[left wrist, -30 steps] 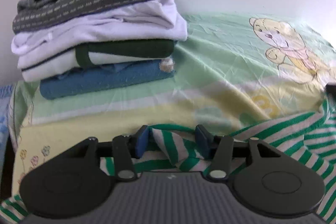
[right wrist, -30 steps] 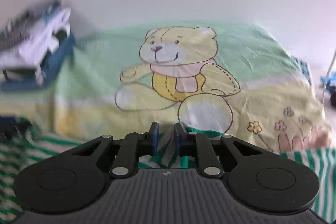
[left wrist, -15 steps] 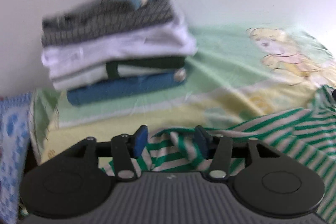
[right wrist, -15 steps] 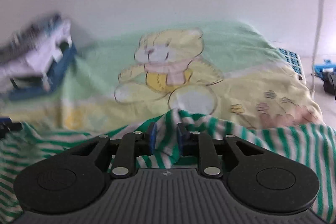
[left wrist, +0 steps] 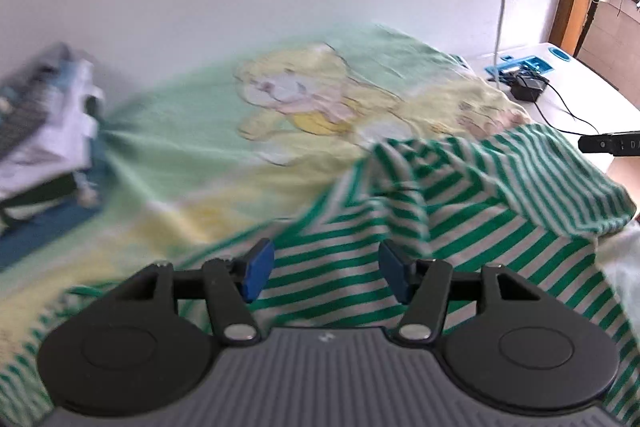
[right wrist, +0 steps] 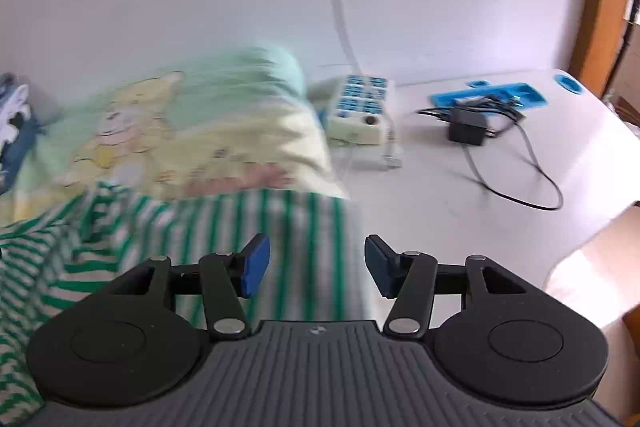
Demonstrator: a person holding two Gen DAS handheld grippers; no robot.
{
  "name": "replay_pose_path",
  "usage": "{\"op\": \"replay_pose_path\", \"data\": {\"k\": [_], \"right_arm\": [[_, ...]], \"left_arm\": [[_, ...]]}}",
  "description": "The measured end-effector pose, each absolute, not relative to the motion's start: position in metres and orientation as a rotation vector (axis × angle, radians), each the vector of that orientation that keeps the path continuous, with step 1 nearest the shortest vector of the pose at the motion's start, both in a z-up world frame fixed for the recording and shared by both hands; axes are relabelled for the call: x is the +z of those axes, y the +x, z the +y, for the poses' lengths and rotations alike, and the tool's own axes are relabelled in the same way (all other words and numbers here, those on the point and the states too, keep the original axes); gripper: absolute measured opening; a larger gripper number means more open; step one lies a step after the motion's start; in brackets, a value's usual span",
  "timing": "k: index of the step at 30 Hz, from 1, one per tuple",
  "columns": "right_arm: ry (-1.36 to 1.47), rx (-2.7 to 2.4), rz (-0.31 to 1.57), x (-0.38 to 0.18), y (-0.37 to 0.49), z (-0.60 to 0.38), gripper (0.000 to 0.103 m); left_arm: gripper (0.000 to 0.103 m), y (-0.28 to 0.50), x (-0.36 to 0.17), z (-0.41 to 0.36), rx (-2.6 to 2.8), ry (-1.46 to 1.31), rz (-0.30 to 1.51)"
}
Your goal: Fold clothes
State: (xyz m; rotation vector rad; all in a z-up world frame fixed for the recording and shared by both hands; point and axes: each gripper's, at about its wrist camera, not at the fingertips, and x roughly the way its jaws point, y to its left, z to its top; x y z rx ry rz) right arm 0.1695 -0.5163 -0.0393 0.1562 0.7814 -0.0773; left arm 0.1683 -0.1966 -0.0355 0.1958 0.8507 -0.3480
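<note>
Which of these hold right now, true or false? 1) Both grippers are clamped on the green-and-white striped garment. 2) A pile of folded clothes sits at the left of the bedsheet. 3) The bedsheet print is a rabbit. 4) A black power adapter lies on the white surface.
1) False. The left gripper and right gripper both stand open; the green-and-white striped garment lies loose beneath them.
2) True: the pile of folded clothes, blurred.
3) False. The green-and-yellow bedsheet shows a teddy bear.
4) True: the black power adapter, cable attached.
</note>
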Motion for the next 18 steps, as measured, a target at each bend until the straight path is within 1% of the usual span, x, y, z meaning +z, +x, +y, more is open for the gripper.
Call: {"op": "replay_pose_path", "data": {"k": [5, 8, 9, 12, 15, 17, 18], "right_arm": [[0.266, -0.042, 0.795, -0.061, 0.186, -0.533, 0.056], [0.312, -0.018, 0.792, -0.069, 0.193, -0.540, 0.057], [0.329, -0.007, 0.795, -0.072, 0.195, -0.542, 0.059], [0.398, 0.030, 0.795, -0.080, 0.200, -0.549, 0.059], [0.466, 0.060, 0.773, -0.084, 0.204, -0.553, 0.046], [0.450, 0.068, 0.761, -0.082, 0.205, -0.552, 0.038], [0.431, 0.077, 0.749, -0.080, 0.205, -0.551, 0.020]], "left_arm": [[0.061, 0.181, -0.054, -0.228, -0.353, 0.177, 0.892], [0.061, 0.186, -0.059, -0.237, -0.341, 0.175, 0.902], [0.061, 0.188, -0.060, -0.239, -0.339, 0.181, 0.907], [0.061, 0.189, -0.063, -0.243, -0.330, 0.200, 0.915], [0.062, 0.189, -0.065, -0.244, -0.325, 0.202, 0.920], [0.064, 0.189, -0.066, -0.246, -0.320, 0.212, 0.922], [0.065, 0.189, -0.066, -0.247, -0.318, 0.216, 0.923]]}}
